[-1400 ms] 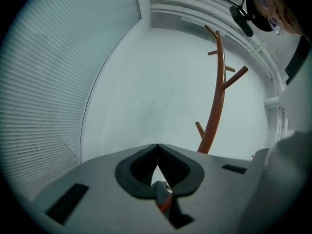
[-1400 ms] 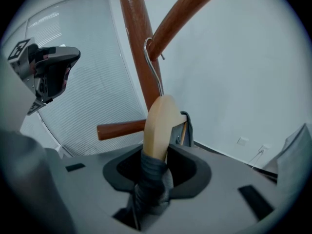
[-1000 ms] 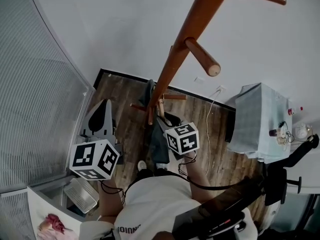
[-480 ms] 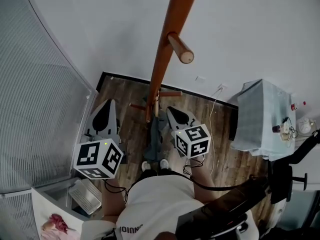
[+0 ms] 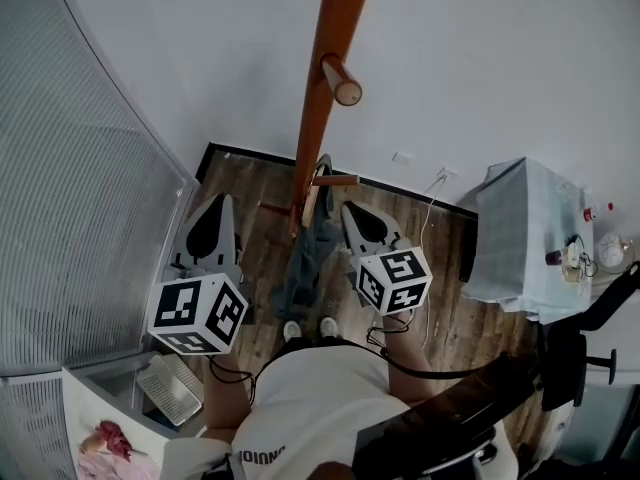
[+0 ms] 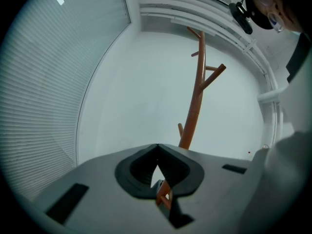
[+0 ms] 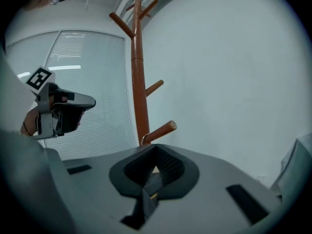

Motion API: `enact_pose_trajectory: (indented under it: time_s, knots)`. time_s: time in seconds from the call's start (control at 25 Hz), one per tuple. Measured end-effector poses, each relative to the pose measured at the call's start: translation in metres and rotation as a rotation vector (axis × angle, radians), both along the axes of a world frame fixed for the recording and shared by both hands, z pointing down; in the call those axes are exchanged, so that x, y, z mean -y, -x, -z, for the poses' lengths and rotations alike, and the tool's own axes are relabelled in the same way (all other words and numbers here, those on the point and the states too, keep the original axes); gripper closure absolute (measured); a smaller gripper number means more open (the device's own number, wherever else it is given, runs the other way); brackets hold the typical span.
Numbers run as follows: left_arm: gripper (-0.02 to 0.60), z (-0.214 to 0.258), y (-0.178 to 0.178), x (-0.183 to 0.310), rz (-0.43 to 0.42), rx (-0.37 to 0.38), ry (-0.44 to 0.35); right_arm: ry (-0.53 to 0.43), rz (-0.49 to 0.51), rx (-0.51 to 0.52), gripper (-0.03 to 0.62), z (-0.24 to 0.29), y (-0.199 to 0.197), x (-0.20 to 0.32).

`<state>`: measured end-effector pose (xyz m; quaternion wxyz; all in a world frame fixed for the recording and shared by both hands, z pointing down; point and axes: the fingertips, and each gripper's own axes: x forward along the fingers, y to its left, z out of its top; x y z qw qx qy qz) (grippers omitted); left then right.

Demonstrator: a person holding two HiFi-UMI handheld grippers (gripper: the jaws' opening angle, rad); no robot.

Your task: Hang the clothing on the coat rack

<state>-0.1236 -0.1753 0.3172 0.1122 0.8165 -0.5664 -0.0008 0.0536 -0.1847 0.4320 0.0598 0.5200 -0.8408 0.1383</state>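
Right gripper view looks along the right gripper (image 7: 156,152): its jaws are closed tip to tip, and a fold of the dark grey clothing (image 7: 146,199) is pinched in the gap behind the tips. Left gripper view shows the left gripper (image 6: 157,150) closed too, tips meeting. Through the slit behind them only the white wall (image 6: 146,82) and the foot of the coat rack (image 6: 195,101) can be seen.

Head view, from above, has both grippers pointing at the base of the coat rack. The left one is off to the left of the pole and apart from it. The right one sits just right of the pole, with its tip against the clothing. The clothing hangs as a narrow dark strip in front of the rack's pole. Its top is up by the lowest peg (image 5: 337,180), and its lower end is near the person's shoes (image 5: 290,330) on the wooden floor (image 5: 440,298). Whether its top is hooked over that peg I cannot tell. Higher on the pole, another peg (image 5: 342,80) juts out bare. Left of the rack run window blinds (image 5: 70,218). Well to the right of the rack stands a desk (image 5: 510,248) under a pale checked cover, with small bottles (image 5: 560,260) at its far edge
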Motion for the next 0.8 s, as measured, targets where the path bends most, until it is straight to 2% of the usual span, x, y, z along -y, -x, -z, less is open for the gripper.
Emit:
enact_pose_trajectory:
  time_s: [0.48, 0.8]
  knots:
    - [0.569, -0.002, -0.010, -0.008, -0.019, 0.031, 0.013, -0.026, -0.005, 0.010, 0.576, 0.009, -0.007, -0.005]
    - [0.569, -0.004, -0.006, -0.011, -0.015, 0.020, 0.018, -0.040, -0.010, 0.007, 0.574, 0.011, -0.008, -0.007]
